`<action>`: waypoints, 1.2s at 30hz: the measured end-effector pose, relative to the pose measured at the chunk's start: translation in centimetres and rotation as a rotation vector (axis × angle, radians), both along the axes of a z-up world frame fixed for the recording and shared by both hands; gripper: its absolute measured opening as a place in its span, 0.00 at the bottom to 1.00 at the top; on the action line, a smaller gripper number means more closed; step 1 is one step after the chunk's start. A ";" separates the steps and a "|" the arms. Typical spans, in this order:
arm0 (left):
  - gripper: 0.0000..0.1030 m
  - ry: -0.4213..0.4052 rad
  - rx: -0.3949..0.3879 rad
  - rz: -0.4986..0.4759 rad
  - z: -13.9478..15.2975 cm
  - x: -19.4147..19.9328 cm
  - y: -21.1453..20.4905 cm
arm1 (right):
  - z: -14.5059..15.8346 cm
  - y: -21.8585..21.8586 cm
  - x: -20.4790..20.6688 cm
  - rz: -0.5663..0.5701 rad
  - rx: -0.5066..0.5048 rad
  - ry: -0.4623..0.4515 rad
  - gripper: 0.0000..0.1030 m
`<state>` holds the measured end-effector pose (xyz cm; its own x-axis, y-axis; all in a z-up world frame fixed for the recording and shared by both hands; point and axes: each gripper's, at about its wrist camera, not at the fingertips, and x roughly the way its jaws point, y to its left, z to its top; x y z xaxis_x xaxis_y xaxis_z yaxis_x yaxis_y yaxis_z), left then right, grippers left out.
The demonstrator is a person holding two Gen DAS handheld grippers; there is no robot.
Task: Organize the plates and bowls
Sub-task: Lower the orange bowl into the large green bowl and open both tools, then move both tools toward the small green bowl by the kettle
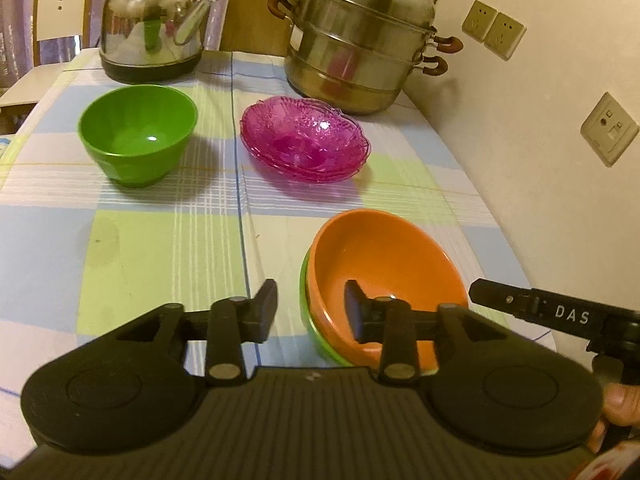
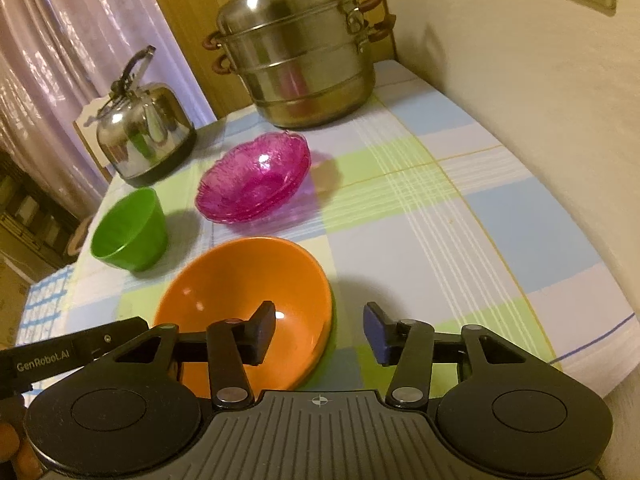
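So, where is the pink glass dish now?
The pink glass dish sits mid-table in both views, in front of the steel steamer pot, between the green bowl and the wall, beyond the orange bowl.

2 close wrist views, shared table (image 1: pixel 140 248)

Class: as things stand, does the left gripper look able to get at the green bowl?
Probably yes: the left gripper is open, and only bare tablecloth lies between it and the green bowl.
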<state>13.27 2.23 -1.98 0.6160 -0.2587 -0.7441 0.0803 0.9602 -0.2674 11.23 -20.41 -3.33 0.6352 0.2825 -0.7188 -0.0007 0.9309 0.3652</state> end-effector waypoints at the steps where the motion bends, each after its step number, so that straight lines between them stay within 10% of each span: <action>1: 0.41 0.000 0.000 0.005 0.1 -0.4 0.2 | 0.3 0.0 -0.3 0.000 0.004 -0.003 0.48; 12: 0.83 -0.016 0.066 0.062 1.5 -5.6 2.7 | 1.8 2.1 -4.7 0.033 -0.008 -0.024 0.71; 36: 0.89 -0.018 0.141 0.147 2.3 -10.2 6.4 | 2.2 8.6 -8.3 0.209 -0.019 -0.036 0.74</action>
<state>3.07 8.60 0.31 0.6534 -0.0589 -0.7548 -0.0603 0.9897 -0.1295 2.97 -11.79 -1.10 0.5899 0.3977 -0.7028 -0.2072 0.9157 0.3443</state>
